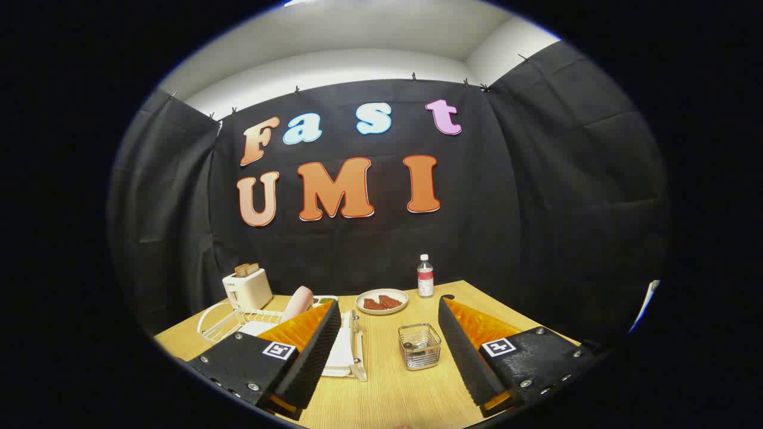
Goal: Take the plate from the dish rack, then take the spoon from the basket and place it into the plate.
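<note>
From where I sit, I see my claw point(387, 351) held above the pale wooden tabletop point(393, 399), its two fingers spread wide apart with nothing between them but bare wood and, a little ahead, the small clear square basket point(420, 345). The basket stands on the tabletop in the gap between the fingers, nearer the right one, apart from both. Inside it I make out a dark-handled spoon point(408, 345) lying low against the left side, though it is small and I cannot tell its shape well.

The white wire dish rack point(229, 322) sits to the left, partly hidden behind my left finger. A pale pink round plate point(298, 304) stands upright on its edge in the rack, just beyond the tip of that finger. A flat white tray-like part point(343, 354) with a light handle runs along the inner side of the left finger; I cannot tell whether it belongs to the rack.

Beyond the rack, at the far left corner, stands a cream toaster point(247, 289) with two slices of bread poking out of its top. Beyond the basket, near the middle of the far edge, lies a shallow white dish point(381, 302) holding reddish-brown pieces of food. Just to its right stands a small clear plastic bottle point(425, 277) with a white cap and a red label, upright.
</note>
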{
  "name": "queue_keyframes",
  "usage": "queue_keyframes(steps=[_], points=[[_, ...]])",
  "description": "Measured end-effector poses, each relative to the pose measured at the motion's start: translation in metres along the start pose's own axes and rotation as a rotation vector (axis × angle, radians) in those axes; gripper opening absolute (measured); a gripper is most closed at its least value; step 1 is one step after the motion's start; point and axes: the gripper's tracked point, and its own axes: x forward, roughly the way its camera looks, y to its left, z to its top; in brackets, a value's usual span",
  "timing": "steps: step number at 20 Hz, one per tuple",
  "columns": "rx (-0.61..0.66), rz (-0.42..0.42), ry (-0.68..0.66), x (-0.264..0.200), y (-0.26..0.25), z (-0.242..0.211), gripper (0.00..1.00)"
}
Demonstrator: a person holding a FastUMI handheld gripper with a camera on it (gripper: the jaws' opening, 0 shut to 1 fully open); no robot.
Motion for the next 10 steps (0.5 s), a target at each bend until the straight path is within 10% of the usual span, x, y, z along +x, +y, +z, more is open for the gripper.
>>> queue_keyframes(steps=[10], points=[[-0.015,0.026,0.035,0.004,0.013,-0.013,0.98]])
